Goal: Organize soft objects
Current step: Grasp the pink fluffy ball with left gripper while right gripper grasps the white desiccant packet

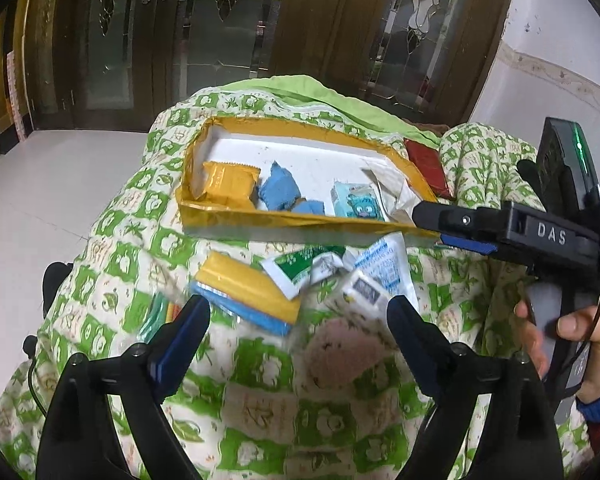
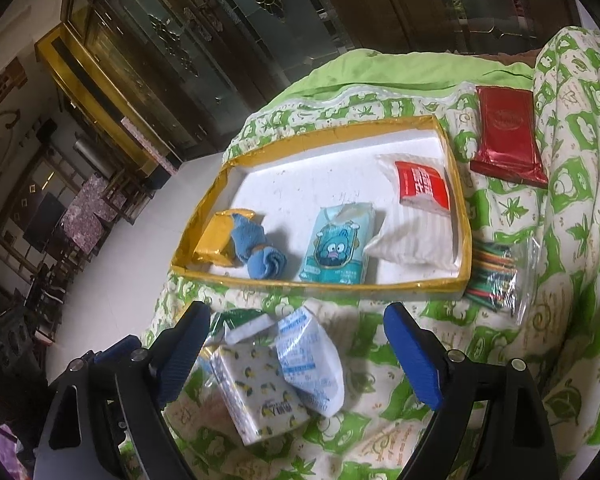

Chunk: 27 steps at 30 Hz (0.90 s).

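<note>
A yellow-rimmed tray [image 2: 320,286] with a white floor lies on the green-patterned quilt. It holds a yellow packet [image 2: 216,240], a blue rolled cloth [image 2: 260,252], a light-blue tissue pack [image 2: 340,244] and a white pouch with a red label [image 2: 416,220]. In front of the tray lie a duck-print tissue pack [image 2: 256,384], a white-and-blue pouch [image 2: 312,364], a green-and-white sachet [image 1: 296,272] and a yellow-and-blue packet [image 1: 248,300]. My right gripper [image 2: 296,320] hangs open above the duck-print pack. My left gripper [image 1: 298,312] stands open over the yellow-and-blue packet. Neither holds anything.
A red packet [image 2: 508,136] lies beyond the tray's right end. A clear bag of coloured sticks [image 2: 496,276] sits beside the tray's right corner. The right gripper [image 1: 432,224] and the hand holding it cross the left wrist view. The quilt drops off toward a white floor [image 1: 60,184] at left.
</note>
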{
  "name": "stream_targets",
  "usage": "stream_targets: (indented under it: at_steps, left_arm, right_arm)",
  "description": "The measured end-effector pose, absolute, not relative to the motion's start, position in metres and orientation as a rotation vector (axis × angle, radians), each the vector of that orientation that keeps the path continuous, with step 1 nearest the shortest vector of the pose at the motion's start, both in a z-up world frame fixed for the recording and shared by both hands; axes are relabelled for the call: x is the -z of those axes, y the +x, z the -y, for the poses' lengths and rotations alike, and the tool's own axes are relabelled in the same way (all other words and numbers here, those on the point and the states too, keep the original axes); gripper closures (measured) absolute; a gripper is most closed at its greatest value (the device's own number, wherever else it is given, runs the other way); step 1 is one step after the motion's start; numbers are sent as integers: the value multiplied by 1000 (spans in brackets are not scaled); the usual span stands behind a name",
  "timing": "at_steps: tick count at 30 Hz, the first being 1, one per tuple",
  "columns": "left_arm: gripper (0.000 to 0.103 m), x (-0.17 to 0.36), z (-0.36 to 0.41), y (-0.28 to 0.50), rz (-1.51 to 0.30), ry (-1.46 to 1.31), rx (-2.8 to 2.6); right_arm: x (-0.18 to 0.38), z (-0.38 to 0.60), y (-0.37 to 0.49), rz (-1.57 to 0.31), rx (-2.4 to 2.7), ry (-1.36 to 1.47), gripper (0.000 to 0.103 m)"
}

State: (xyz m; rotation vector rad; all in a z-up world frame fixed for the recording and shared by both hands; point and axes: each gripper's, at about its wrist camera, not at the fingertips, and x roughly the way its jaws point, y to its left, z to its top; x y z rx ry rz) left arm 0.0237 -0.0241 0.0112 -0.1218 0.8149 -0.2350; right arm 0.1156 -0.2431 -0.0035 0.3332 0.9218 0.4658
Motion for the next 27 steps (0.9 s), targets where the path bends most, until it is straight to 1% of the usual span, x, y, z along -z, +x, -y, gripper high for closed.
stream_targets:
  at_steps: [16,27]
  left_arm:
    - [13,9,58,-1,-864,26,286]
    - [13,20,62,7,-891,18,300]
  right_arm:
    - [15,242,109,-984,-448,318,12]
    - [31,230,114,-1061,-439,268,12]
